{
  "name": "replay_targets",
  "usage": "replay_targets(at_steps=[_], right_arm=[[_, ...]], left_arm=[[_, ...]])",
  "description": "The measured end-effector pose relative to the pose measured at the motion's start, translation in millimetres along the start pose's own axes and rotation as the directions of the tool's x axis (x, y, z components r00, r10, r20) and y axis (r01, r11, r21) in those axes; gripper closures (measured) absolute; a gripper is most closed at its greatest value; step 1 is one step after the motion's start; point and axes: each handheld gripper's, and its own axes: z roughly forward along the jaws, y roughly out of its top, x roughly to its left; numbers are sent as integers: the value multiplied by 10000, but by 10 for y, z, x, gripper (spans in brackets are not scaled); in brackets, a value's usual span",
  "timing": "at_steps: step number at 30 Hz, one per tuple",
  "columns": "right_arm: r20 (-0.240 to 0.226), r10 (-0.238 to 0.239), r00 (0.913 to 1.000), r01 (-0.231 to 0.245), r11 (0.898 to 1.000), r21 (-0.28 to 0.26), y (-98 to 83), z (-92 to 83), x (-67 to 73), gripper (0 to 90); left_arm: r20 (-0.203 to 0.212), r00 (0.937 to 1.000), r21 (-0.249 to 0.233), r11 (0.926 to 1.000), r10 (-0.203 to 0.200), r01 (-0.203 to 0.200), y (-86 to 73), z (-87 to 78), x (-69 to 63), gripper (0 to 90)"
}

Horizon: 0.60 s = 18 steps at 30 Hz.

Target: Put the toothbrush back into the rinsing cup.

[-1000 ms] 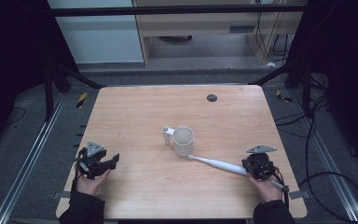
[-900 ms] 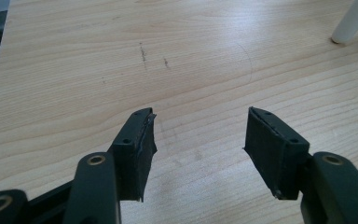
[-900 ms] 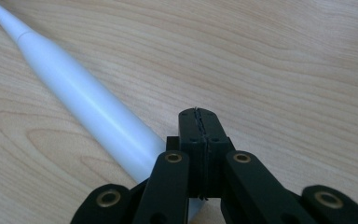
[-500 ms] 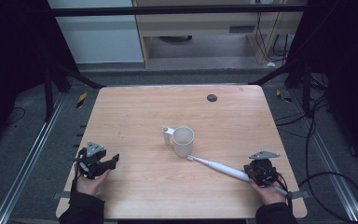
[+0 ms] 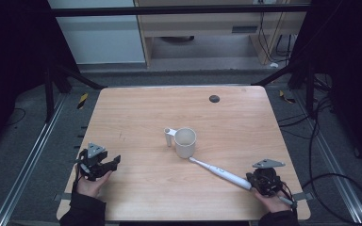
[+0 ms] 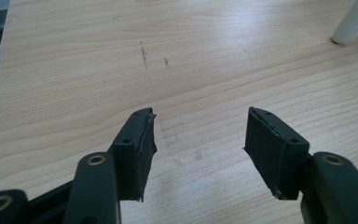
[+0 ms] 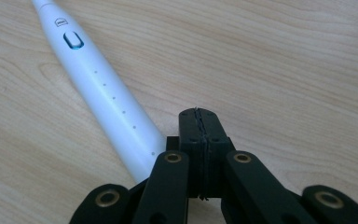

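Right claw point(image 7: 199, 116) is sitting clenched and empty, near right on the table point(image 5: 245, 113), touching the toothbrush point(image 5: 221, 172). Left claw point(image 6: 198, 133) is resting released, near left; a mug point(image 5: 185, 142) is standing mid-table.

In your right gripper view, the toothbrush point(image 7: 103, 93) runs off the top edge, and its butt end is hidden under the right gripper point(image 7: 199, 116). In your left gripper view, the mug point(image 6: 354, 21) is cropped at the top right corner.

A light wooden counter point(image 5: 122, 117) is seen on a grey floor point(image 5: 23, 141). Beyond it, a wooden shelf unit point(image 5: 207, 28) and white panel point(image 5: 99, 37) are dimly lit; cables point(image 5: 330, 141) are strewn rightward.
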Motion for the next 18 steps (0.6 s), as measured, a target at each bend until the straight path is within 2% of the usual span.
replay_targets(at_steps=[18], right_arm=[[-183,31,9998,-28,9999,166,-108,-56,78,894]], left_arm=[[-7,10000,-20,10000,1,-1,1,-4,-1,414]])
